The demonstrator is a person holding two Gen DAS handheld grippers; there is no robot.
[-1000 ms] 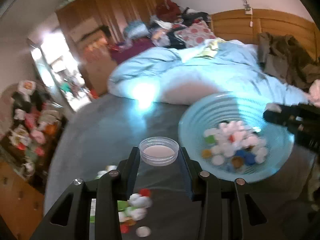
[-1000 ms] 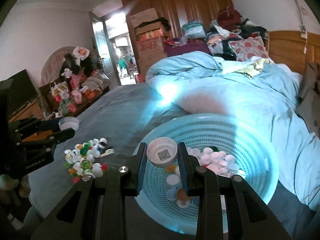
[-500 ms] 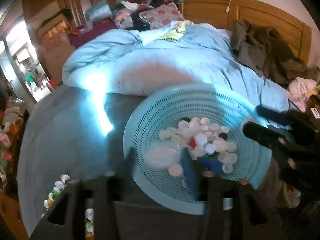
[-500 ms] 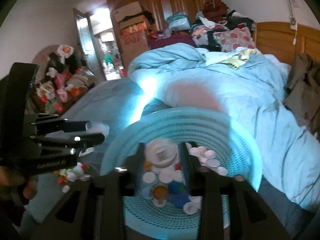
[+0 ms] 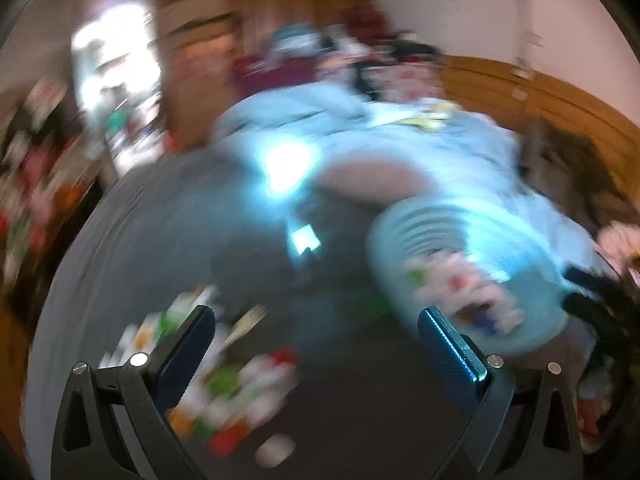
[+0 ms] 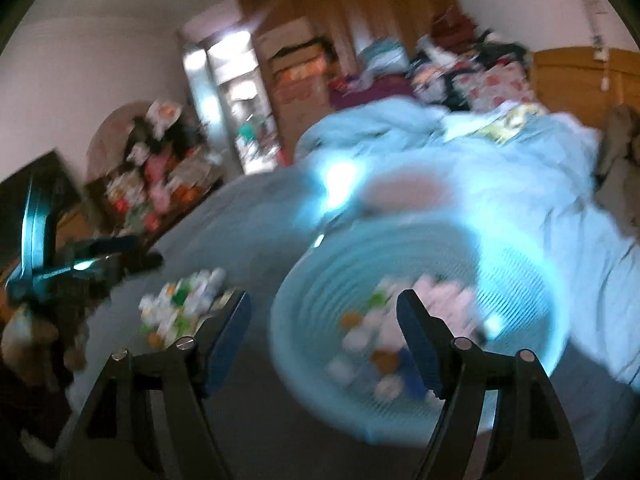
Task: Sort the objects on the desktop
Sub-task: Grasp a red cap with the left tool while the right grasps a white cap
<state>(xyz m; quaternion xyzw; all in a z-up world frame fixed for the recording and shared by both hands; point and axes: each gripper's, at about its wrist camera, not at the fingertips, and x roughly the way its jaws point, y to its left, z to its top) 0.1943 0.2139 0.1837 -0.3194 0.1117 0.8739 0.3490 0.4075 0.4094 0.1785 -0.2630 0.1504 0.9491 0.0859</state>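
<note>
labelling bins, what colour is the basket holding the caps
Light blue basket, clearest in the right wrist view.

Both views are smeared by motion blur. The loose caps [image 5: 236, 396] on the gray tabletop [image 5: 160, 240] are only colored smudges, and single ones cannot be separated. The caps inside the blue basket [image 6: 520, 264] melt together as well. The bottom edge of each view cuts off the gripper bodies.

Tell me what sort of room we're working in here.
Most likely a lived-in bedroom. A bed with a rumpled light blue quilt and wooden headboard fills the background, and a tall wooden wardrobe stands beyond, with clothes piled in front.
</note>
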